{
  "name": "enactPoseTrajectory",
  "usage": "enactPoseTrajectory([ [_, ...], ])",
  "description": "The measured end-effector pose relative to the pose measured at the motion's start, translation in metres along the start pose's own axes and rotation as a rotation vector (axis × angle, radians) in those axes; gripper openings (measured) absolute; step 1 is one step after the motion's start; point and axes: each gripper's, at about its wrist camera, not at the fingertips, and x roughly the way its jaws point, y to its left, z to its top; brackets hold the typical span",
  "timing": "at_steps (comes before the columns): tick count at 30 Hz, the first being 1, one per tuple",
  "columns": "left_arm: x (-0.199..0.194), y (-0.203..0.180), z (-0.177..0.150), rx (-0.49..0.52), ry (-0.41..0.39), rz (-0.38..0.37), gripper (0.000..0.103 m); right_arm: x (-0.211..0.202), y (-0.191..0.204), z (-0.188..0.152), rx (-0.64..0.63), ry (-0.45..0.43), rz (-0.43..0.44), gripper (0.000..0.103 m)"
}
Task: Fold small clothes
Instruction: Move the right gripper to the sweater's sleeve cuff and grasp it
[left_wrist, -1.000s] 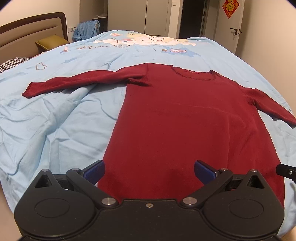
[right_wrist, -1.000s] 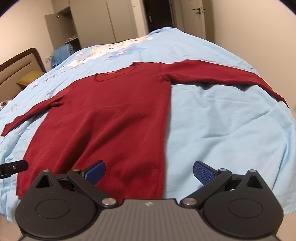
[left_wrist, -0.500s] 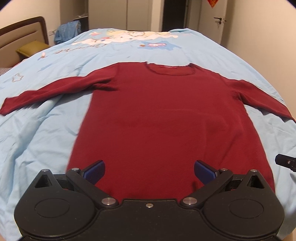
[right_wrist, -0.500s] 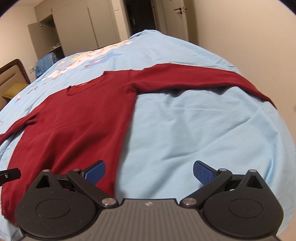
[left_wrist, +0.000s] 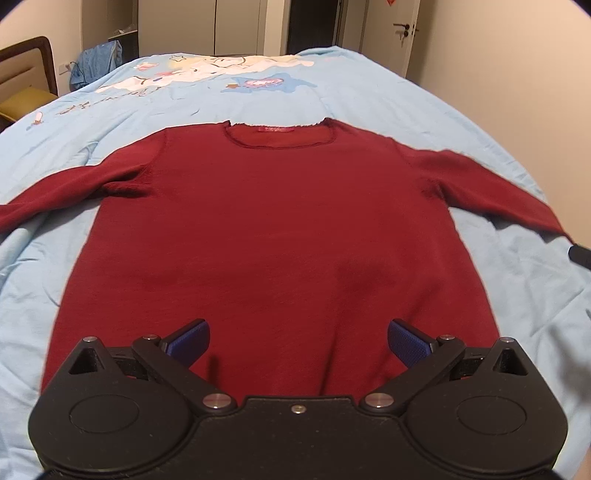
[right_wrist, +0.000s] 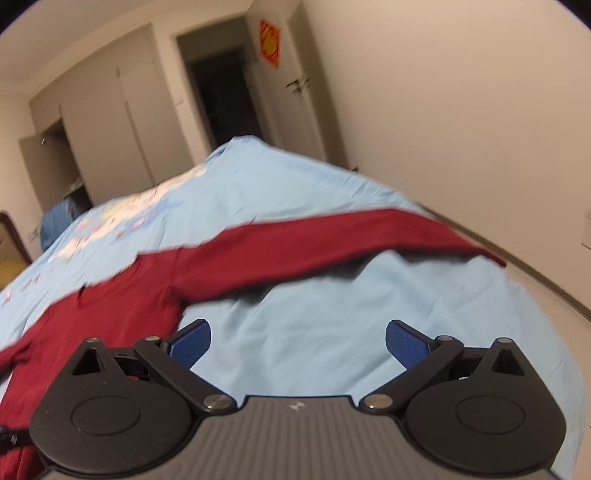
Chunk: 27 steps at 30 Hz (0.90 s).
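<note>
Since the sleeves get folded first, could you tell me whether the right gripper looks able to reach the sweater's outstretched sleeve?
Probably yes: the right gripper has its jaws open, and only bare bedsheet lies between it and the sleeve ahead.

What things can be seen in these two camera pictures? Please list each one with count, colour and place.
sweater: one, dark red, flat on the bed, sleeves spread out
bed cover: one, light blue with a cartoon print, under the sweater
headboard: one, brown and beige, far left
blue clothes: one pile, beyond the bed, far left
wardrobe: one, pale, against the back wall
door: one, pale with a dark handle, back right
door decoration: one, red, on the door
left gripper: one, black with blue pads, open above the sweater's hem
right gripper: one, black with blue pads, open above the bed cover
</note>
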Motion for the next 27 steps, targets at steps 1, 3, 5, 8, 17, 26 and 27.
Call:
enactPoseTrajectory([
  [1, 0.002, 0.0, 0.0, -0.009, -0.003, -0.005, 0.102, 0.005, -0.007, 0.005, 0.02, -0.016, -0.005, 0.103],
  [3, 0.005, 0.0, 0.001, -0.024, 0.0, -0.013, 0.102, 0.018, -0.026, 0.016, 0.066, -0.014, -0.011, 0.103],
  [5, 0.008, 0.002, 0.002, -0.035, 0.007, -0.013, 0.102, 0.035, -0.045, 0.027, 0.131, 0.025, -0.024, 0.103],
  [8, 0.01, 0.005, 0.004, -0.047, 0.015, 0.0, 0.102, 0.06, -0.075, 0.038, 0.283, 0.079, -0.074, 0.103],
  [17, 0.012, 0.024, 0.005, -0.093, 0.019, 0.029, 0.102, 0.103, -0.138, 0.053, 0.583, 0.002, -0.111, 0.102],
  [26, 0.007, 0.041, 0.011, -0.123, -0.009, 0.058, 0.102, 0.137, -0.173, 0.049, 0.808, -0.08, -0.168, 0.067],
  [27, 0.007, 0.044, 0.013, -0.128, -0.014, 0.061, 0.102, 0.14, -0.174, 0.048, 0.811, -0.083, -0.189, 0.053],
])
